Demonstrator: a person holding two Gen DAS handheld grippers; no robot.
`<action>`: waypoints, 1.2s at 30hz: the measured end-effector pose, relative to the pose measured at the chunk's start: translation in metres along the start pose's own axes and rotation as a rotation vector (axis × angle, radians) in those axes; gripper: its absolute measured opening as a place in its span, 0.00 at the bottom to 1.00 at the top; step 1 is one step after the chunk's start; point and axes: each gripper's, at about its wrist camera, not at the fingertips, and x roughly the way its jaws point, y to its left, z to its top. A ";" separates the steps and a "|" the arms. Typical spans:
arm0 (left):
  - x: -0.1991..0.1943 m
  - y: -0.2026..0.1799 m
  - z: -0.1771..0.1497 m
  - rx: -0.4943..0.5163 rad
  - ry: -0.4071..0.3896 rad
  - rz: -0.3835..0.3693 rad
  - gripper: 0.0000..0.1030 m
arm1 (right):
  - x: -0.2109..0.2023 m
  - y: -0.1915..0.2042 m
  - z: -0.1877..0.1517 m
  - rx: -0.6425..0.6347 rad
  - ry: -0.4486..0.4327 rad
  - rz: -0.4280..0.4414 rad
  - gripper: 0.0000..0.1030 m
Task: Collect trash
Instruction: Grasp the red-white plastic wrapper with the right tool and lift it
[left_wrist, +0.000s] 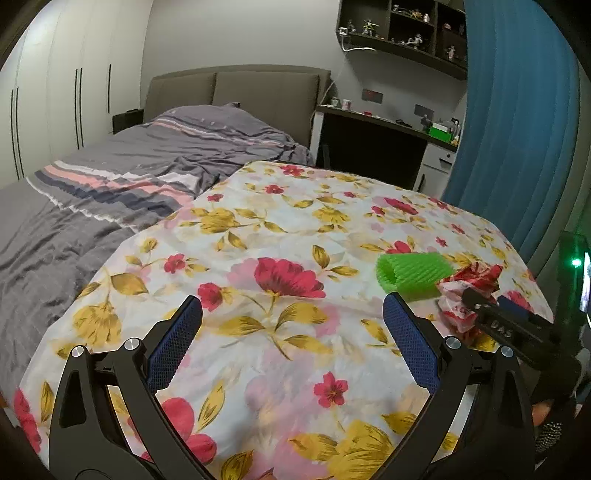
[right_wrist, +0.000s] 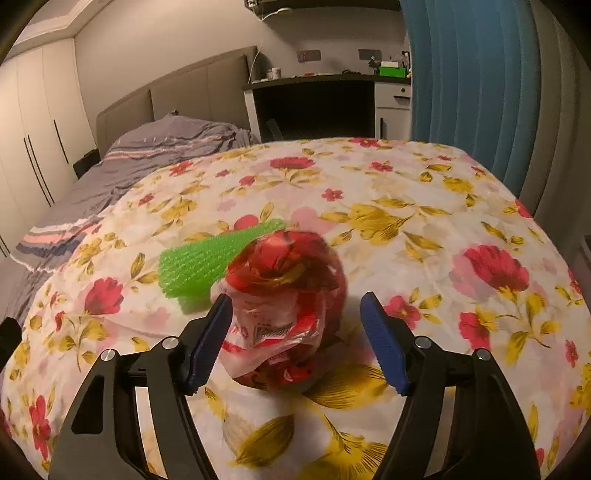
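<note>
My right claw (right_wrist: 295, 332) is spread around the crumpled red-and-white wrapper (right_wrist: 284, 295): the left pad sits at its edge, the right pad stands clear, so nothing is gripped. The wrapper lies on the flower-patterned counter (right_wrist: 424, 206), touching a green mesh sleeve (right_wrist: 199, 264) behind it. My left claw (left_wrist: 291, 332) hangs released and empty over the cloth, left of both. A bed (left_wrist: 110, 177) lies beyond.

The wrapper (right_wrist: 284, 306) is blurred, its print unreadable, and it hides the green net's (right_wrist: 199, 264) right end. Shelf figures (left_wrist: 413, 38) at upper right are too small to tell.
</note>
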 end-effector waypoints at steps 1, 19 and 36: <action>0.000 -0.001 0.001 0.004 -0.001 -0.003 0.94 | 0.003 0.001 0.001 0.004 0.014 0.014 0.62; 0.000 -0.036 0.000 0.050 0.019 -0.083 0.94 | -0.027 -0.030 -0.001 0.033 -0.031 0.039 0.16; 0.064 -0.113 0.016 0.153 0.075 -0.220 0.88 | -0.095 -0.112 -0.025 0.120 -0.128 0.007 0.16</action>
